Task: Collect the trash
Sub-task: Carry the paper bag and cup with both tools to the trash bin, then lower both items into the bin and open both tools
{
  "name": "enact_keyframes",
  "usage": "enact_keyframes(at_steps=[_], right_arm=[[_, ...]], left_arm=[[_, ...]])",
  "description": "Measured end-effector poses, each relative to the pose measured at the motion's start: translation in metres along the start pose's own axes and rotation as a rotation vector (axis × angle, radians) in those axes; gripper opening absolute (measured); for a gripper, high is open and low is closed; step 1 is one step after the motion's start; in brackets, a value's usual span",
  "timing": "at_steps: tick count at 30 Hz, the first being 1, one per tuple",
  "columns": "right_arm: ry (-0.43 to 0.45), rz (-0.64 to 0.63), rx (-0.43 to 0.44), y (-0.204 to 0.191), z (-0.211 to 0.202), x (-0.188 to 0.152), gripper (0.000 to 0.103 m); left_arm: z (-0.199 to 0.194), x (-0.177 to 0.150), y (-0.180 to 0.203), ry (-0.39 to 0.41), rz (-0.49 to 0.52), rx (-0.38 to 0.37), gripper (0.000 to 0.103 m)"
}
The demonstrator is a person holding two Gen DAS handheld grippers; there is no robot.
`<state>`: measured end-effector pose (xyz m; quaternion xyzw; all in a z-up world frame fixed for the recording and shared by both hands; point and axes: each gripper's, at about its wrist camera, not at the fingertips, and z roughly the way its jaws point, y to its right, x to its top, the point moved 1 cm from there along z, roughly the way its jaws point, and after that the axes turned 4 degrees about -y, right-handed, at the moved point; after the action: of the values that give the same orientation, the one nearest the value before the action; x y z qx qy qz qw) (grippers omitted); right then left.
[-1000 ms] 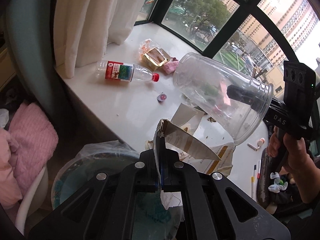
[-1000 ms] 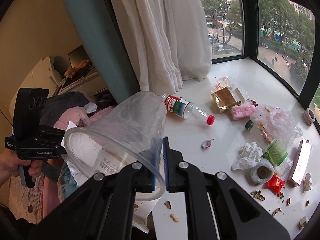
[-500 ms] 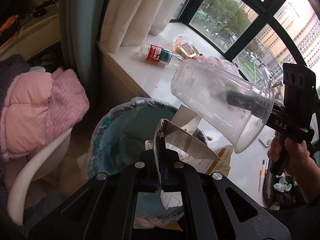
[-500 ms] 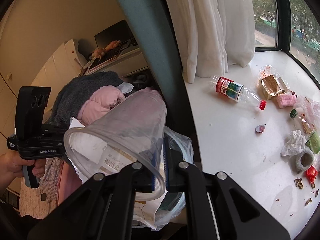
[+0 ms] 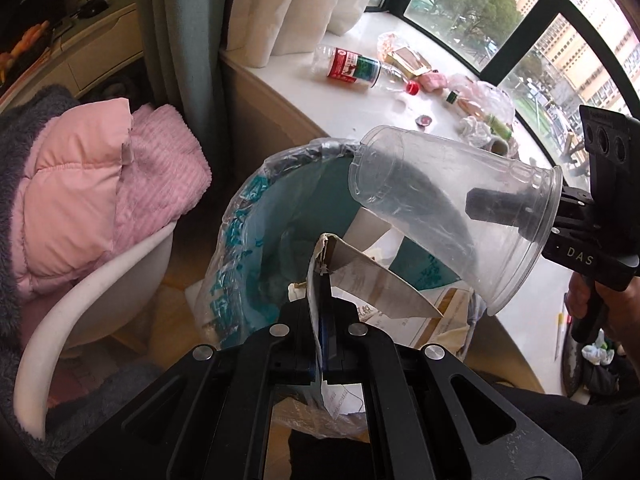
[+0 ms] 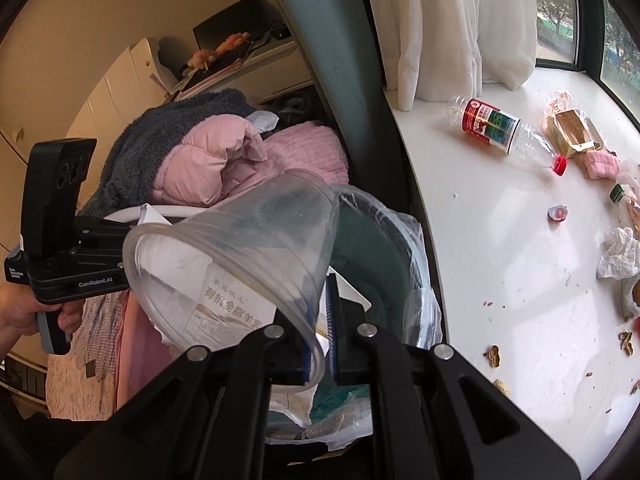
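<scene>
- My left gripper (image 5: 320,312) is clenched on a torn paper carton (image 5: 360,276), its jaws pinching one thin edge so the flaps stick up and to the right.
- My right gripper (image 6: 320,320) is clamped on the rim of a clear plastic cup (image 6: 240,248); one finger (image 5: 496,208) sits inside the cup, the other outside the wall.
- The cup lies on its side in the air, mouth toward my right hand (image 5: 592,304), base pointing away over the bin.
- Both pieces hang directly above the teal trash bin (image 5: 280,216), which is lined with a clear plastic bag (image 5: 236,220) and stands just beside the white window sill (image 6: 500,280).
- Left of the bin, pink clothing (image 5: 80,184) is heaped on a white chair (image 5: 80,280).
- Farther off on the sill lie a plastic bottle with a red cap (image 6: 504,128), a small foil lid (image 6: 558,213), a crumpled tissue (image 6: 618,254), a wrapped bread packet (image 6: 572,128) and scattered peanut shells (image 6: 494,356).
- White curtains (image 6: 440,20) hang at the back of the sill, by the window.
</scene>
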<state>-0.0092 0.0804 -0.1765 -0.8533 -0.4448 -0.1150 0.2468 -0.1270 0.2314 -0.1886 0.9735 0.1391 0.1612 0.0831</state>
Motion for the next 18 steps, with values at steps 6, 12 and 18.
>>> enact_keyframes(at_steps=[6,12,18], right_arm=[[-0.085,-0.039,-0.049,0.005,0.029,-0.002,0.009],[-0.154,-0.082,-0.074,0.005,0.051,-0.001,0.009],[-0.188,-0.158,-0.1,-0.002,0.059,0.002,0.008]], left_arm=[[0.023,0.002,0.004,-0.051,0.026,0.061,0.0],[0.046,0.001,0.009,-0.111,0.059,0.111,0.0],[0.054,-0.004,0.005,-0.13,0.053,0.11,0.002]])
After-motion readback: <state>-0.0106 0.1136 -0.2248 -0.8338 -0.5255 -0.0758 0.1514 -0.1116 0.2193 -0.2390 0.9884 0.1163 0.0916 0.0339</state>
